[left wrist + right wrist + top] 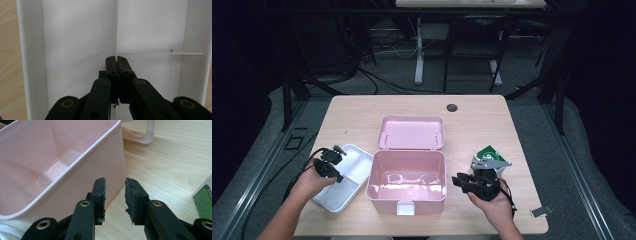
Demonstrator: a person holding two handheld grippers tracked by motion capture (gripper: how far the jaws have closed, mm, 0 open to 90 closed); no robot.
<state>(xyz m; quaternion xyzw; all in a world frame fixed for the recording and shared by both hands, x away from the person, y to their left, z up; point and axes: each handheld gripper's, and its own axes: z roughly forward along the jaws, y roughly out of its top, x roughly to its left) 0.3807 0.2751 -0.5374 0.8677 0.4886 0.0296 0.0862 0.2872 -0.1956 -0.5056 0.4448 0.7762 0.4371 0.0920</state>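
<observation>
Left hand-held gripper (116, 65) clamped on white tray (75, 37) divider, lower left; right hand-held gripper (115, 195) apart, empty, beside open pink box (50, 165). Tray apparently not yet inside box.

I see the white tray (354, 175) lying flat near the table's left front edge, touching or just beside the open pink box (407, 181). It is shallow and rectangular, with thin dividers (116, 27) splitting it into compartments, all bare. The pink box sits upright mid-table, glossy and hollow inside, its lid (411, 132) flipped back behind it.
</observation>
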